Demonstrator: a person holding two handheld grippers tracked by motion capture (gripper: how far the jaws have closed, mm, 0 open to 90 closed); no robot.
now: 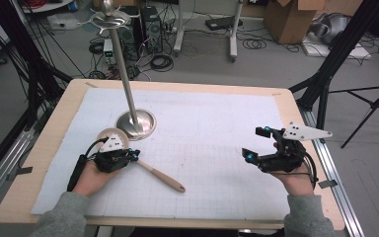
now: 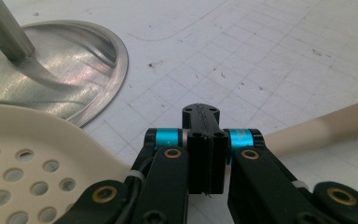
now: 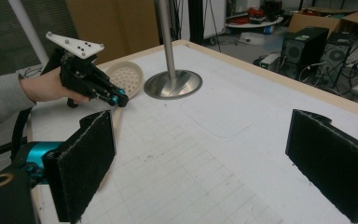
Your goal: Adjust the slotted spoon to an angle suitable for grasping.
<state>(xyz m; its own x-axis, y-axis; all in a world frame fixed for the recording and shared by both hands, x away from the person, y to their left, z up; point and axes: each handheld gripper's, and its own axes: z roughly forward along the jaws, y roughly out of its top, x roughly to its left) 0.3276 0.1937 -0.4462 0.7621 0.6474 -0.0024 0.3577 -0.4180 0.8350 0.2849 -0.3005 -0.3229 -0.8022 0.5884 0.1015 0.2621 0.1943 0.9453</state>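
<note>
Slotted spoon lies flat on the desk mat, perforated bowl beside the metal stand base. Left tool clenched over its neck, where bowl meets handle; grip unclear. Right tool released, well apart.

The thing in hand is a cream-coloured skimmer spoon with a round, shallow bowl pierced by many small holes and a long, plain, rounded handle. It lies flat on the white gridded mat, its bowl at the left just beside the round metal base of the stand, its handle running down and to the right across the grid. The left gripper sits over the neck where handle meets bowl.
</note>
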